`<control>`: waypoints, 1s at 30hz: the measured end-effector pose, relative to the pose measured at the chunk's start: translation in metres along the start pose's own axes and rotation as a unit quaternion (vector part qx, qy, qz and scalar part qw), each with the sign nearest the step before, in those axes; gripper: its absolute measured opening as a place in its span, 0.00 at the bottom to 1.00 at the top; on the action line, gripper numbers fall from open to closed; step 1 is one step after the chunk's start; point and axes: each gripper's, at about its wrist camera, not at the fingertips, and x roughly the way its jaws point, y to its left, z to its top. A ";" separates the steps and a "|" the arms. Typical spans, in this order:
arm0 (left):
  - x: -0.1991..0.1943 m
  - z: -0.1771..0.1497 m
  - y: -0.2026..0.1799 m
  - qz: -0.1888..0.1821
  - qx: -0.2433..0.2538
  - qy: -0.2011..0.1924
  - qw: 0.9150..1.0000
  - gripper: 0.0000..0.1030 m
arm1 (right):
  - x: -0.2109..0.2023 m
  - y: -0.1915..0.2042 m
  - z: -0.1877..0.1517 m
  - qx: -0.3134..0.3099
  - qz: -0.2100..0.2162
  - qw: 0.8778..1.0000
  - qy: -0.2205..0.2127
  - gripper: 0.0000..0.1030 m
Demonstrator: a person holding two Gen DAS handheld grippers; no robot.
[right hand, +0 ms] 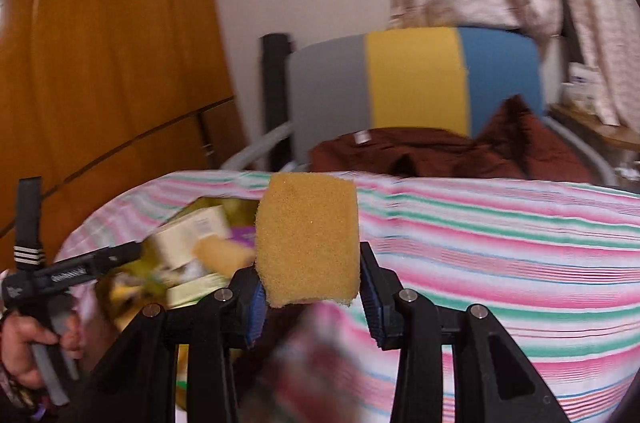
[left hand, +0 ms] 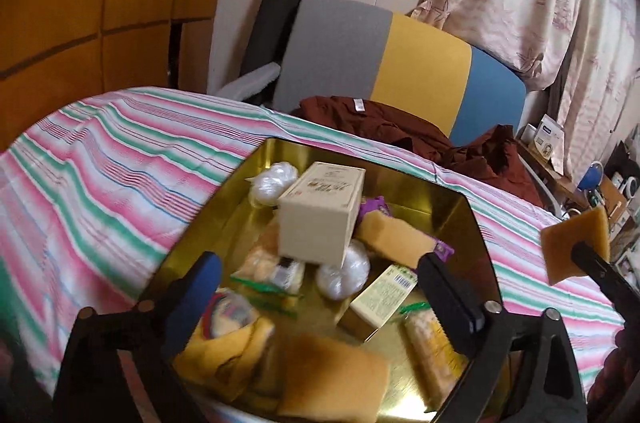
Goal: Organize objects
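Striped cloth (left hand: 120,163) in pink, green and white covers the work surface; a grey, yellow and blue chair back (left hand: 400,63) with a dark red garment (left hand: 400,127) stands behind it. On the cloth sits a gold tray (left hand: 452,203) holding a cream box (left hand: 320,211), white wrapped balls (left hand: 344,269), packets and sponges. Left gripper (left hand: 316,283) hangs over the tray, fingers (left hand: 200,287) spread wide, nothing gripped — the box lies just ahead of them. Right gripper (right hand: 312,287) is clamped on a tan sponge (right hand: 308,243), which stands up from between its fingers — clear of the cloth, to the right of the tray.
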 end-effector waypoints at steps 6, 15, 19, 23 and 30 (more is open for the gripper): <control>-0.016 -0.008 0.016 0.006 -0.015 0.000 1.000 1.00 | 0.028 0.045 -0.010 -0.018 0.058 0.997 0.055 0.39; -0.030 -0.013 0.022 0.050 -0.022 0.010 0.998 1.00 | 0.063 0.086 -0.036 -0.045 0.100 0.982 0.155 0.40; -0.034 -0.009 0.024 0.062 -0.035 0.020 0.997 1.00 | 0.055 0.087 -0.036 -0.054 0.075 0.986 0.136 0.48; -0.035 -0.008 0.024 0.079 -0.039 0.028 0.996 1.00 | 0.040 0.077 -0.028 -0.037 0.039 0.994 0.100 0.51; -0.041 -0.009 0.014 0.102 -0.027 0.032 0.994 1.00 | 0.059 0.079 -0.027 -0.040 0.063 0.989 0.126 0.37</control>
